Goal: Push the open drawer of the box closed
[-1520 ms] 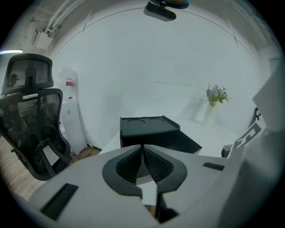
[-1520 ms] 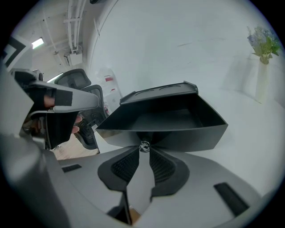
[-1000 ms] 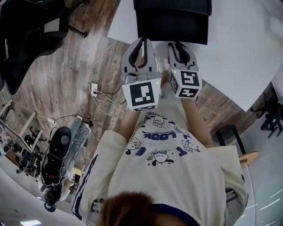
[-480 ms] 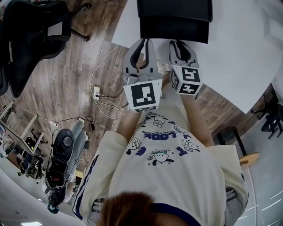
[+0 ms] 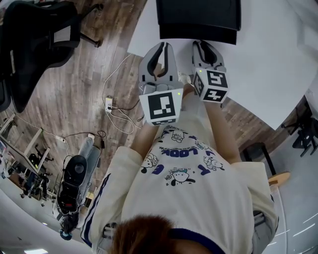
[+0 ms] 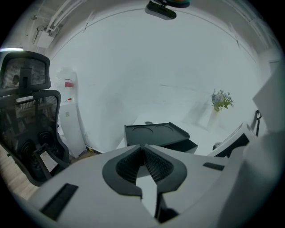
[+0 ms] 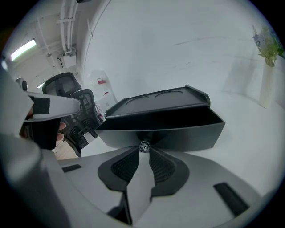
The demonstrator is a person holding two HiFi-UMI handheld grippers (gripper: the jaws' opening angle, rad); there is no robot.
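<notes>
Black box (image 5: 198, 12) sits on the white table (image 5: 268, 59), drawer (image 7: 178, 129) pulled out. Right gripper (image 7: 144, 150) has its jaws pinched on the drawer's little knob (image 7: 144, 146). Left gripper (image 6: 144, 149) hangs just beside it, jaws together, nothing in them.

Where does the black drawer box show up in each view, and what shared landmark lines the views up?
Head view: box at top centre, on the white table.
Left gripper view: box at centre, small.
Right gripper view: box at centre, large, drawer open toward the camera.
Shared landmark: black office chair, left of the box in every view.
</notes>
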